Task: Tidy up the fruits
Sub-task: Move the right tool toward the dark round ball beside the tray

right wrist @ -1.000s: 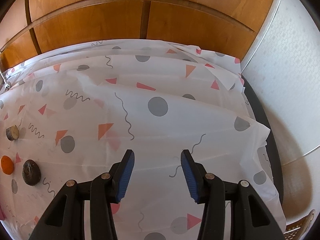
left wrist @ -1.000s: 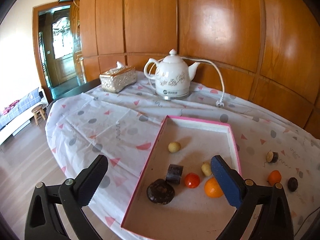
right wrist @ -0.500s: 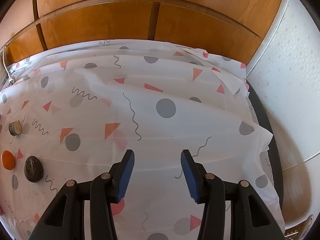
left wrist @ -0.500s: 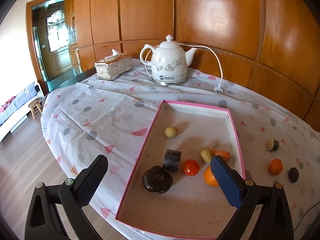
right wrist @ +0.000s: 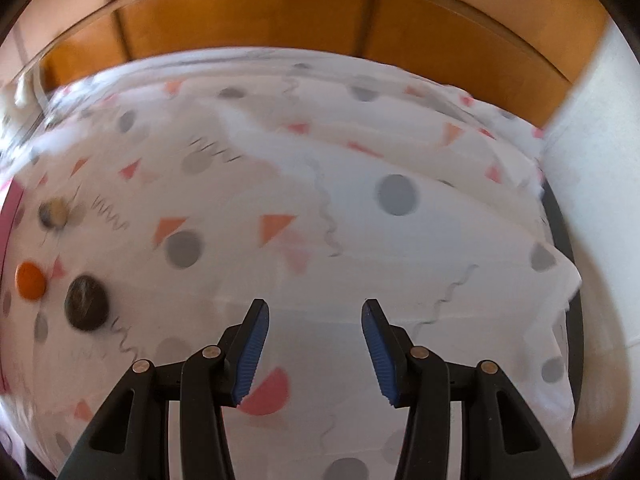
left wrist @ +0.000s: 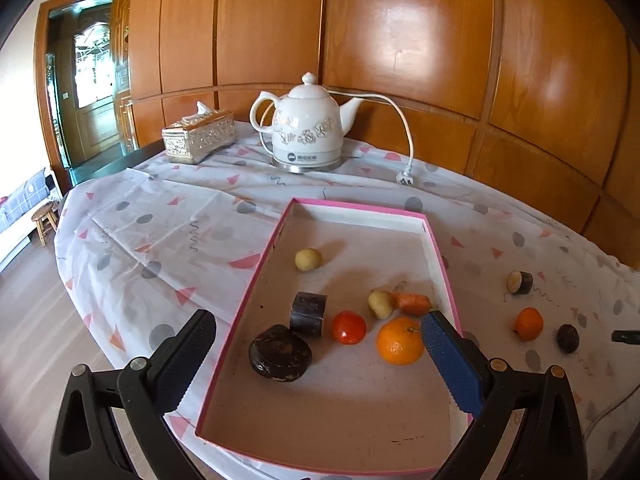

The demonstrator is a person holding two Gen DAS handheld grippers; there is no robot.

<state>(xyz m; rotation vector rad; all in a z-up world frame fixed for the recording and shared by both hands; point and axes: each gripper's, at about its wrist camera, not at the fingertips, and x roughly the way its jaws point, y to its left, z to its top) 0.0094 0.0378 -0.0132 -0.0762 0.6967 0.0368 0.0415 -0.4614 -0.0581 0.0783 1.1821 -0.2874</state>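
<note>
The left gripper (left wrist: 316,356) hangs over the near end of the tray (left wrist: 362,209), its jaws spread wide with nothing between them. It seems to wait there, as if only to watch over the tray. Inside the tray lie the fruits already gathered: a pale ball (left wrist: 308,259) toward the far end, a dark cylinder (left wrist: 308,314) and a dark round lump (left wrist: 280,353) to the left, then a tomato (left wrist: 349,327), a small potato (left wrist: 380,304), a carrot (left wrist: 412,303) and an orange (left wrist: 400,341) by the right wall. The tray is probably the collecting place, so what lies outside it is what remains.

Right of the tray, on the cloth (left wrist: 168,216), three pieces are loose: a cut dark piece (left wrist: 520,282), a small orange (left wrist: 528,323) and a dark fruit (left wrist: 568,338), close together but apart.

The right gripper (right wrist: 316,354) points down at bare cloth, jaws partly open and empty. In its blurred view the dark fruit (right wrist: 86,308) lies to its left, nearest of the three, and is likely its next pick; the blur suggests the hand is moving.

Behind the tray stand a tissue box (left wrist: 199,136) and a kettle (left wrist: 307,128), clear of the work.
</note>
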